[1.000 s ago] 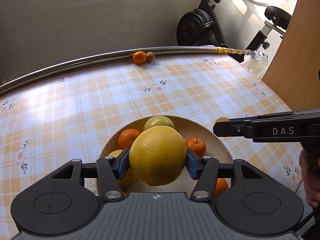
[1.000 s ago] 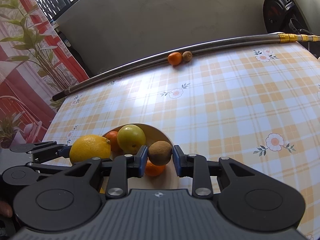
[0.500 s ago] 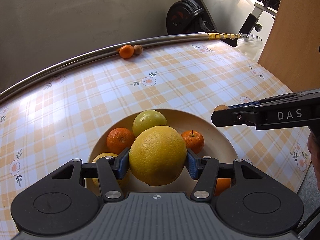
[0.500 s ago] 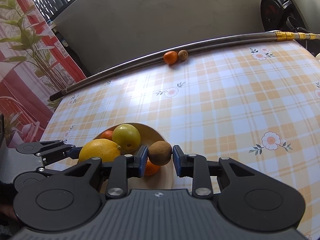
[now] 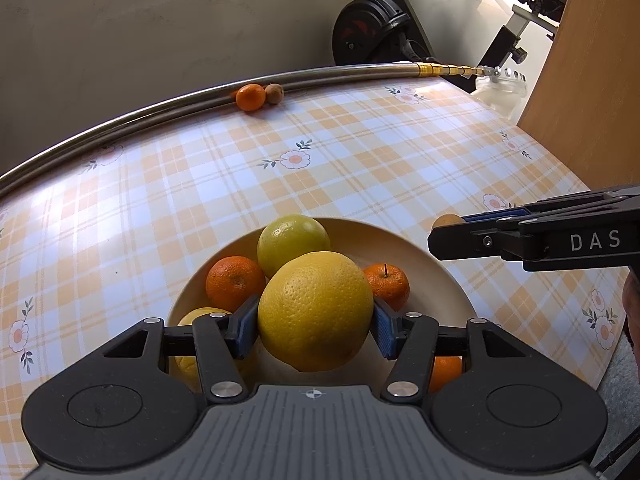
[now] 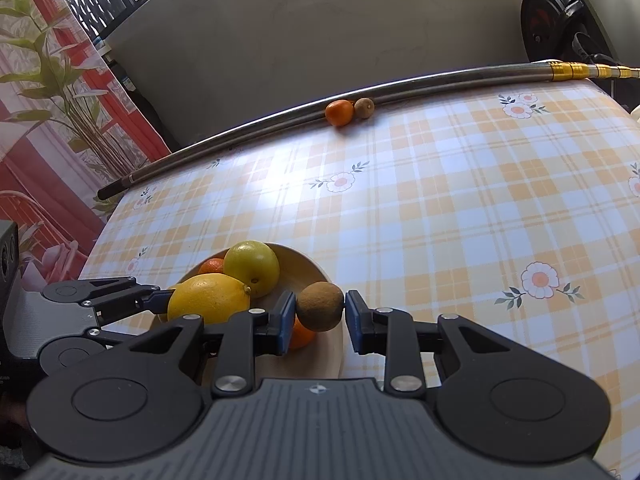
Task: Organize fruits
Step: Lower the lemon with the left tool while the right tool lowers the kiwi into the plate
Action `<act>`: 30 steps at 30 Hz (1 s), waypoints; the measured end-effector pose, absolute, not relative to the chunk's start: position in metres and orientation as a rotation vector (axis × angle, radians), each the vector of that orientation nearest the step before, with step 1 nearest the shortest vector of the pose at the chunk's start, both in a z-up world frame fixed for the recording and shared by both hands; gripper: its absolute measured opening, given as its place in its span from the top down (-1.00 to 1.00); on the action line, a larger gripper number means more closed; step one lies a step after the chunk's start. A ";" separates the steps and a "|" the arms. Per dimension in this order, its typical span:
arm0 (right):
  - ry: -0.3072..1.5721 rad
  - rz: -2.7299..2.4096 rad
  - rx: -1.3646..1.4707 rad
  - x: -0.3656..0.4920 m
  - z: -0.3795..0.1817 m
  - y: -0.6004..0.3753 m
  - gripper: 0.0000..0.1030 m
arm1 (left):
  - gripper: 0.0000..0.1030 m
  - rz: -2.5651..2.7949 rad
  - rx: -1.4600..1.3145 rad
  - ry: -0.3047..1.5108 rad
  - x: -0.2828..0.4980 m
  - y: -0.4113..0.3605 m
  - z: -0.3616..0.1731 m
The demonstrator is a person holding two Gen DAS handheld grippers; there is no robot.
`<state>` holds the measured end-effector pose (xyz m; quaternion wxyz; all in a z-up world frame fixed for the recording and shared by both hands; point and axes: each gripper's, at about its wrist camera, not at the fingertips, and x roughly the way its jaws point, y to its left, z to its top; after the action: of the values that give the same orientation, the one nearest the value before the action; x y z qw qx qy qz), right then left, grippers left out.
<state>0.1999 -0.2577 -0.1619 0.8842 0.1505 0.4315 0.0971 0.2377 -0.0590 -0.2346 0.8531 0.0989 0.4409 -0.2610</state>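
Note:
My left gripper [image 5: 316, 322] is shut on a large yellow lemon [image 5: 316, 312] and holds it just above the beige bowl [image 5: 404, 236]. In the bowl lie a yellow-green citrus [image 5: 294, 242], two tangerines [image 5: 236, 282] and further fruit half hidden under my fingers. My right gripper [image 6: 320, 314] is shut on a brown kiwi [image 6: 320, 306] over the bowl's right rim [image 6: 316, 270]. In the right wrist view the lemon [image 6: 210, 298] hangs to the left of the kiwi. A loose tangerine [image 5: 250, 97] and a second kiwi [image 5: 274, 93] rest at the table's far edge.
A long metal pole [image 5: 120, 124] runs along the far edge of the checked tablecloth [image 5: 160, 200]; the two loose fruits lean on it. An exercise bike [image 5: 380, 32] and a wooden panel [image 5: 592, 80] stand beyond on the right, a curtain and plant [image 6: 52, 100] on the left.
The left gripper has shifted a little to the right with the lemon, further over the bowl. The right gripper and its kiwi have stayed still.

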 end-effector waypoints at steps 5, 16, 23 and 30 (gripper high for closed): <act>0.900 0.198 0.313 0.200 -0.162 -0.260 0.42 | -0.16 -0.551 0.199 0.941 0.238 -0.058 -0.236; 0.901 0.196 0.317 0.200 -0.163 -0.262 0.42 | -0.16 -0.531 0.115 0.936 0.242 -0.045 -0.230; 0.905 0.194 0.318 0.200 -0.163 -0.261 0.42 | -0.16 -0.523 0.105 0.918 0.240 -0.041 -0.225; 0.906 0.194 0.318 0.200 -0.164 -0.261 0.42 | -0.16 -0.502 0.137 0.877 0.233 -0.039 -0.216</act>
<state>0.2005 -0.2608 -0.1638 0.8824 0.1530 0.4351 0.0931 0.2327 -0.0394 -0.2161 0.8728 0.0656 0.4197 -0.2405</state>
